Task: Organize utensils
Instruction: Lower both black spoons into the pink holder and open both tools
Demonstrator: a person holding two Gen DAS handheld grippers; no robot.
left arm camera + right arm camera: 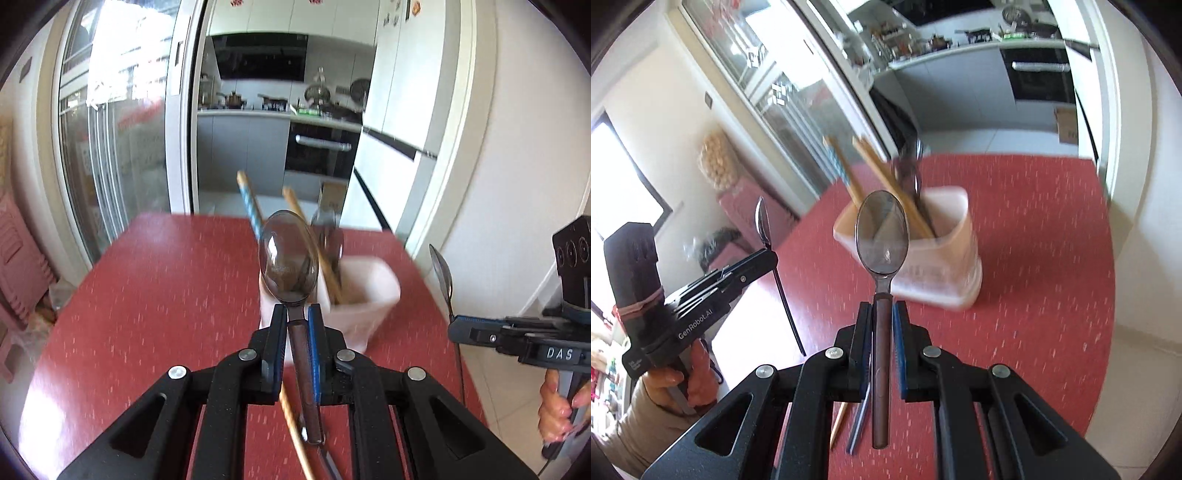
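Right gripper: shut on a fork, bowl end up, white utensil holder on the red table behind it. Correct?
Not quite. In the right wrist view the right gripper is shut on a spoon, not a fork: an oval bowl stands above the jaws, with no tines. The rest holds: the bowl end is up, and the white utensil holder stands on the red table behind it.

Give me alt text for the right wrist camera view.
The right gripper holds a spoon upright by its brown handle, above a red table. Behind it, a white holder contains chopsticks.
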